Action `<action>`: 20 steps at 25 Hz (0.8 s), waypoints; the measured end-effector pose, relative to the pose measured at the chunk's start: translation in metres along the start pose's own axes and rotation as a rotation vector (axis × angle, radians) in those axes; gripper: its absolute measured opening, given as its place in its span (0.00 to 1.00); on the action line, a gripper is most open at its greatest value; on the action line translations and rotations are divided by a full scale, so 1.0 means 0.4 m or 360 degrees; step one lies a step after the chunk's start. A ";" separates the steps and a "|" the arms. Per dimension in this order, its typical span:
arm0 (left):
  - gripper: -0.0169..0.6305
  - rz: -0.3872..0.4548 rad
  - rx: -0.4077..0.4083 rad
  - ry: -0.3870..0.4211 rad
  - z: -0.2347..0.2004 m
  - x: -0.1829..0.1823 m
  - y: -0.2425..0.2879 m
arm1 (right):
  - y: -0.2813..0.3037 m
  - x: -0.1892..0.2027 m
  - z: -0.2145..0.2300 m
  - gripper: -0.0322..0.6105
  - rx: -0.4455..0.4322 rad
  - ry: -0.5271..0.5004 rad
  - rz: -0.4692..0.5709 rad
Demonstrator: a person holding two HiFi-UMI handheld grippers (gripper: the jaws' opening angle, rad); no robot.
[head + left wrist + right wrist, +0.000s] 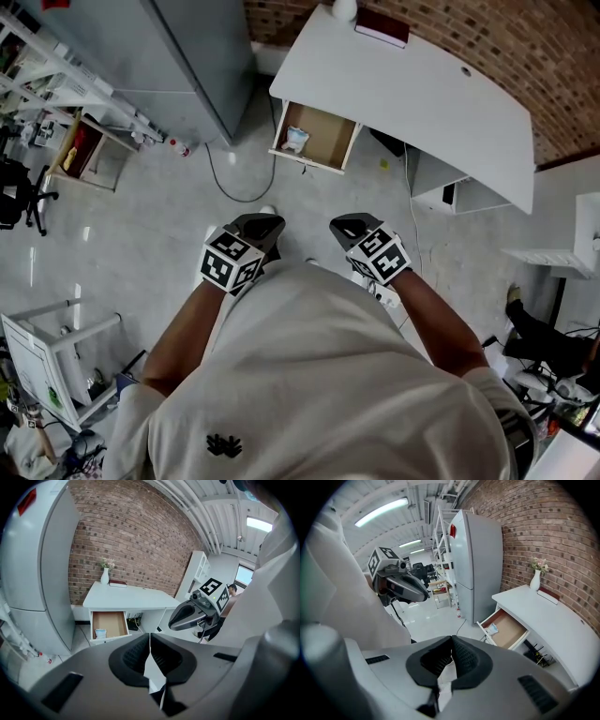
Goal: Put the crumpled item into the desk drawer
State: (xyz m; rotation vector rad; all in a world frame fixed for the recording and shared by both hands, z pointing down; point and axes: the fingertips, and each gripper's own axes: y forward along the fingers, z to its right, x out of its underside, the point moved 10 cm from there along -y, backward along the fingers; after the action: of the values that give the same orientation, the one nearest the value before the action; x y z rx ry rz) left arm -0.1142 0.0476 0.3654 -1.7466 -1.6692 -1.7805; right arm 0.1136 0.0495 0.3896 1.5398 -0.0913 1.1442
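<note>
Closed on nothing, left gripper (263, 226) and right gripper (353, 228) hover well short of the open drawer (319, 167) ahead; a hard shove might jam the crumpled item (295, 140).

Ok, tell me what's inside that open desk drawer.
A crumpled pale item lies near one front corner of the drawer. The rest of the brown bottom in view is bare. Any part running back under the desktop is covered.

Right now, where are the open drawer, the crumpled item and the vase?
open drawer (330, 133): head view, bare wooden bottom.
crumpled item (295, 140): head view, its middle.
vase (535, 580): right gripper view, white body.
</note>
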 end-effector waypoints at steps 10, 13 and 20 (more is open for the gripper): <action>0.06 -0.0026 0.0013 0.0017 0.012 0.002 -0.003 | -0.019 -0.018 -0.005 0.10 -0.0007 0.0017 0.0028; 0.06 -0.0024 0.0010 0.0023 0.014 -0.003 -0.001 | -0.024 -0.024 -0.005 0.10 -0.0013 0.0011 0.0037; 0.06 -0.0024 0.0008 0.0023 0.017 -0.012 0.006 | -0.034 -0.036 0.001 0.10 -0.0029 0.0002 0.0061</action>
State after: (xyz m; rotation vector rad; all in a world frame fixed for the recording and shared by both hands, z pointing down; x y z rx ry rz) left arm -0.1068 0.0488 0.3613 -1.7197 -1.6840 -1.7893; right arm 0.1149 0.0465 0.3700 1.5272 -0.1304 1.1716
